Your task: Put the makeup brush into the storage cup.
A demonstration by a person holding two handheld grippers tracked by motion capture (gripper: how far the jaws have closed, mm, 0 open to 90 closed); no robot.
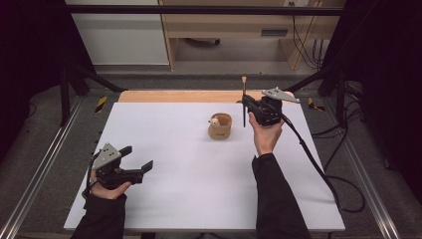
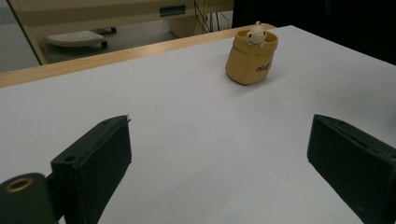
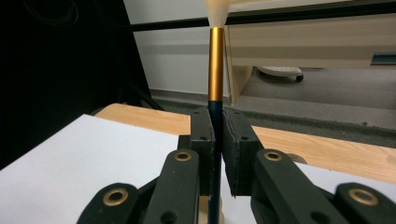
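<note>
A small tan holder (image 1: 220,126) (image 2: 251,59) with a little white figure on its rim stands on the white table (image 1: 199,169) at centre back. Just right of it, my right gripper (image 1: 247,103) (image 3: 217,135) is shut on a brush (image 1: 244,99) (image 3: 215,65). The brush stands upright, with a dark handle, a gold ferrule and pale bristles on top. Its lower end hangs above the table beside the holder. My left gripper (image 1: 138,159) (image 2: 219,158) rests low at the table's near left, open, nothing between its jaws.
A wooden strip (image 1: 189,96) borders the table's far side, and a black cable (image 1: 313,159) trails off the right gripper across the table's right part. Beyond the table stand pale furniture and dark curtains on both sides.
</note>
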